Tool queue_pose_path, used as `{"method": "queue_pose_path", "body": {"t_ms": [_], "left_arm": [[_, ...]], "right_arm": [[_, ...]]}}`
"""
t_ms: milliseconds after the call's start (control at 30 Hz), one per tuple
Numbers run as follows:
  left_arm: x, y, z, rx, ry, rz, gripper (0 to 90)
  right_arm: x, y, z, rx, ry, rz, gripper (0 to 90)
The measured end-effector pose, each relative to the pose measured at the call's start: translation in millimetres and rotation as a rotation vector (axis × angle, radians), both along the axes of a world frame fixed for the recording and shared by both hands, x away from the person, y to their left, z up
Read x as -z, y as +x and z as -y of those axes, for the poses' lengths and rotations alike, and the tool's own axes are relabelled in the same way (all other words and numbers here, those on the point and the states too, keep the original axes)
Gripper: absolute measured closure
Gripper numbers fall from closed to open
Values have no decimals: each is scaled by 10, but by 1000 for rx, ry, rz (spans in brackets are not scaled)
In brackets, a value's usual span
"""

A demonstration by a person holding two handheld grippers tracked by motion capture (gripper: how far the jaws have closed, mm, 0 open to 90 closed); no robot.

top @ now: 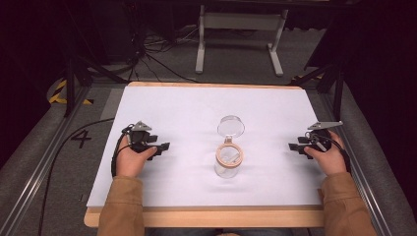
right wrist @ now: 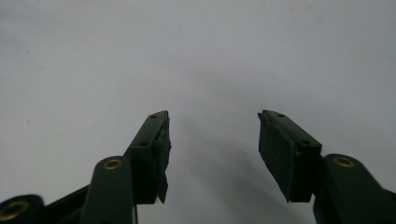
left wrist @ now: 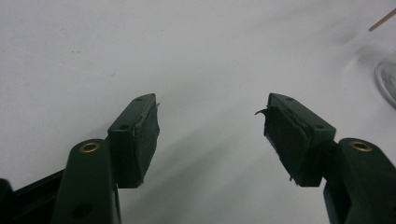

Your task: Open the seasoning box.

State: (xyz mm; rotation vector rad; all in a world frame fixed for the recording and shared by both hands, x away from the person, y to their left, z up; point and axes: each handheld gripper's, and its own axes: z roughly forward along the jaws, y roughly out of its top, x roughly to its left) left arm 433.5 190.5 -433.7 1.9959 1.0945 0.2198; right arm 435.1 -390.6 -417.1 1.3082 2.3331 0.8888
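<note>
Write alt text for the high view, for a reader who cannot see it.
A clear glass jar with a wooden lid stands mid-table on a white sheet, a clear round lid just behind it. A person's hands hold the left gripper and right gripper at either side, both apart from the jar.

The person's left forearm in a tan sleeve (top: 119,206) reaches in from below, its hand (top: 130,160) gripping the black two-jaw left gripper (top: 164,146), jaws pointing inward. The right tan sleeve (top: 346,204) and hand (top: 328,156) mirror it, holding the black right gripper (top: 293,146). Both grippers' jaws stand spread apart with nothing between them.
</note>
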Motion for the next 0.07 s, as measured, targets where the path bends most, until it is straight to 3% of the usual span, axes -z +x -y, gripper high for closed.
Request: {"method": "queue_pose_path", "body": {"t_ms": [67], "left_arm": [[-15,-4,5,7,-5,1,345]], "right_arm": [[8,-1,-20,11,-2,0,441]]}}
